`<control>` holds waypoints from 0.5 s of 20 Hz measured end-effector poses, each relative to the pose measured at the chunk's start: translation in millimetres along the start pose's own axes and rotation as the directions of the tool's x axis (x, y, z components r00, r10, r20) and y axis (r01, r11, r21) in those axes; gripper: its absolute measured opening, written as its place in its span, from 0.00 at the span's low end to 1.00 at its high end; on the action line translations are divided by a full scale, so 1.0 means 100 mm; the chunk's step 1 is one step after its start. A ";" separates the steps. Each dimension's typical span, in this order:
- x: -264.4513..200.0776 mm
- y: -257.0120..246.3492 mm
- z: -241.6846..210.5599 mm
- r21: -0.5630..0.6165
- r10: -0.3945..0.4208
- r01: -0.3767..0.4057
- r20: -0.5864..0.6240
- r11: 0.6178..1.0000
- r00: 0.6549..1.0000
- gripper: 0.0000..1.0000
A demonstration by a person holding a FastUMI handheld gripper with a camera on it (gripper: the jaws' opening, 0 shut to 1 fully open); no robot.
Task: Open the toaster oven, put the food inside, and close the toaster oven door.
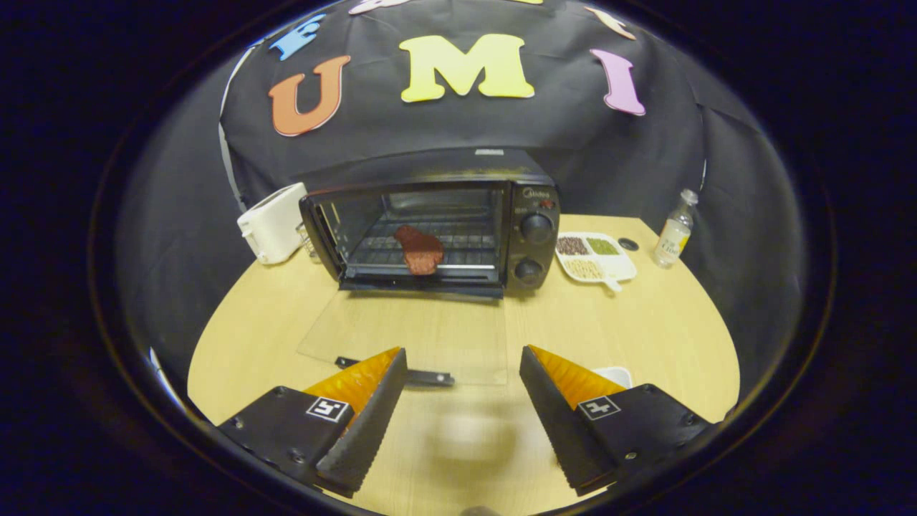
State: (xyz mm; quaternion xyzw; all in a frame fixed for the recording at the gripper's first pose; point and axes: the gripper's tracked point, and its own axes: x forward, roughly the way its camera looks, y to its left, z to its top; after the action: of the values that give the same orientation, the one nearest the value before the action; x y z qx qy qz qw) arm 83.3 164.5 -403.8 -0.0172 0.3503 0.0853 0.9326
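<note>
here, moving left to right: a white toaster (272, 223) is sitting beside the toaster oven (437, 229), whose glass door (408, 333) is lying flat open on the wooden table (645, 337), handle (397, 373) nearest the fingers. the reddish food (420, 251) is resting on the rack inside. the gripper (462, 412) is hovering wide open, holding nothing, likely lining up to lift the door. a divided dish (594, 256) and small bottle (675, 231) are standing farther right.

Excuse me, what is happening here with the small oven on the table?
A person holds a tool with open fingers, gripping nothing, just behind the handle of the glass door. The toaster oven is open, its door lying flat on the table. The food already sits on the rack inside. Only closing the door remains.
</note>
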 end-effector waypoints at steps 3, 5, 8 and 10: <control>0.03 0.10 -0.31 -0.018 0.015 -0.016 -0.053 1.000 0.998 1.00; 0.10 0.18 -0.46 -0.032 0.022 -0.024 -0.077 0.999 0.997 1.00; 0.26 0.30 -0.61 -0.033 0.032 -0.037 -0.122 0.999 0.992 1.00; 0.38 0.39 -0.66 -0.043 0.035 -0.041 -0.135 0.998 0.990 1.00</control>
State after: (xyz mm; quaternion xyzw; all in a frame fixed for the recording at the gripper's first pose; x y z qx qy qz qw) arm 61.5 202.8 -476.9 -0.0376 0.4105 0.1099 0.9044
